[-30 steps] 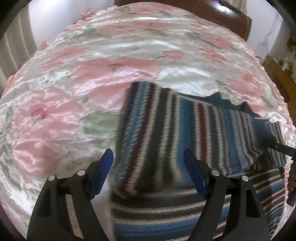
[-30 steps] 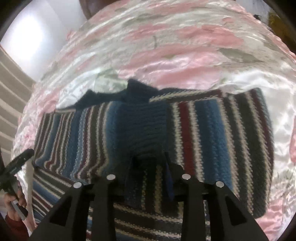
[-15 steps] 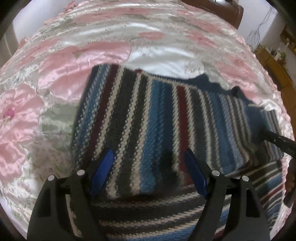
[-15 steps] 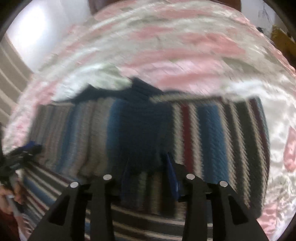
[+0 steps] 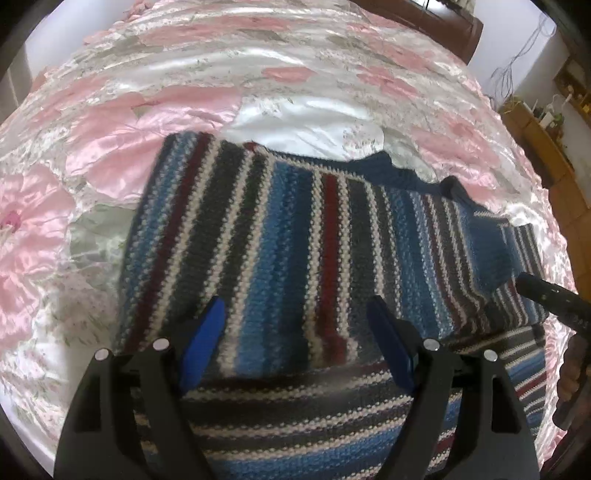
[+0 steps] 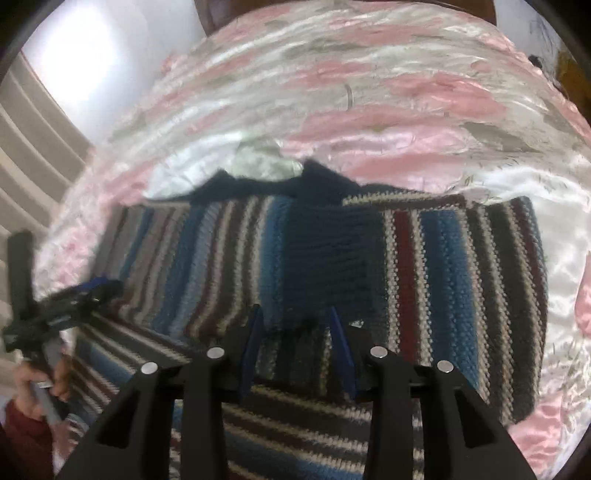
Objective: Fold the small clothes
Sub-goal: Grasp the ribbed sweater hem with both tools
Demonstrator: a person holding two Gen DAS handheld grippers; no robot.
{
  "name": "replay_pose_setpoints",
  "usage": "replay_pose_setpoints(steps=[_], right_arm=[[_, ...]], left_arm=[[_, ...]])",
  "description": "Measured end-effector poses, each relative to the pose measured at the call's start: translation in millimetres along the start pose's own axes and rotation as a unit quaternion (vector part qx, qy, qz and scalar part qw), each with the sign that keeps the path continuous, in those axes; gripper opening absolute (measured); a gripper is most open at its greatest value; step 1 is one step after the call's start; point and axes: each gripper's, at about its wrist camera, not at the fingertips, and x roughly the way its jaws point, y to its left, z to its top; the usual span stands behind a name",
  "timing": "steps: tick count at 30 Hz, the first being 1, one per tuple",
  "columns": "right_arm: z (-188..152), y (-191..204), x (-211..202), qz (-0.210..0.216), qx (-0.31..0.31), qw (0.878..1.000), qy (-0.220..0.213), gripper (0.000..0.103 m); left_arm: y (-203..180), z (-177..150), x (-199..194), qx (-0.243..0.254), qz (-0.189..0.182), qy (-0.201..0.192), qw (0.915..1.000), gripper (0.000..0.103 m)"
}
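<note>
A knitted sweater [image 5: 295, 229] striped in blue, grey, white and dark red lies on the bed, its upper layer folded over a lower striped part. My left gripper [image 5: 295, 325] hovers open over the fold's near edge, with its blue pads [image 5: 207, 332] wide apart and nothing between them. In the right wrist view the sweater [image 6: 443, 266] fills the middle, with a dark navy section at the centre. My right gripper [image 6: 295, 328] is narrowly shut on the near edge of that navy folded layer. The left gripper [image 6: 74, 299] shows at the left, held by a hand [image 6: 37, 384].
A shiny pink and white floral bedspread [image 5: 147, 110] covers the bed all around the sweater. A dark wooden headboard [image 5: 443, 18] stands at the far end. Wooden shelving [image 5: 546, 122] is off to the right. A striped curtain [image 6: 29, 147] hangs at the left.
My left gripper has swung from the sweater's left edge to over its middle and stays open. The right gripper keeps its hold on the navy fold and has barely moved.
</note>
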Motion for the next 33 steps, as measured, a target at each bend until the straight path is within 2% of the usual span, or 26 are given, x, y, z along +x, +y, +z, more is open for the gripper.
replay_pose_setpoints(steps=[4,7,11,13,14,16,17,19,22,28,33], right_arm=[[-14,-19,33,-0.009,0.026,0.999,0.043,0.038],[-23,-26,37,0.007,0.032,0.999,0.030,0.038],[-23,-13,40,-0.027,0.003,0.999,0.027,0.040],[-23,-10,27,-0.026,0.006,0.999,0.024,0.041],[-25,-12,15,-0.010,0.018,1.000,0.018,0.045],[-37,-15,-19,0.023,0.030,0.999,0.003,0.054],[-45,-16,-33,0.021,0.029,0.999,0.001,0.057],[-73,-20,-63,0.023,0.026,0.999,0.005,0.060],[-122,-27,-91,0.016,0.029,0.999,0.036,0.060],[-224,-41,-142,0.003,0.056,0.996,0.068,0.063],[-284,-38,-164,0.013,0.081,0.993,0.083,0.066]], left_arm=[[4,-5,17,0.003,0.003,0.018,0.9998,0.079],[8,-7,22,0.006,-0.004,0.016,0.9998,0.079],[2,-7,28,0.021,0.012,0.018,0.9995,0.084],[-3,-6,24,0.026,0.025,0.019,0.9992,0.084],[-5,-7,17,0.024,0.028,0.020,0.9991,0.084],[-2,-11,-5,0.006,0.017,0.018,0.9997,0.084],[1,-18,-24,-0.003,0.008,0.012,0.9999,0.084],[7,-37,-55,-0.006,-0.003,-0.001,1.0000,0.087],[19,-84,-96,0.007,0.025,0.003,0.9997,0.088],[53,-193,-147,-0.012,0.049,0.056,0.9971,0.088],[58,-246,-165,-0.028,0.024,0.085,0.9957,0.088]])
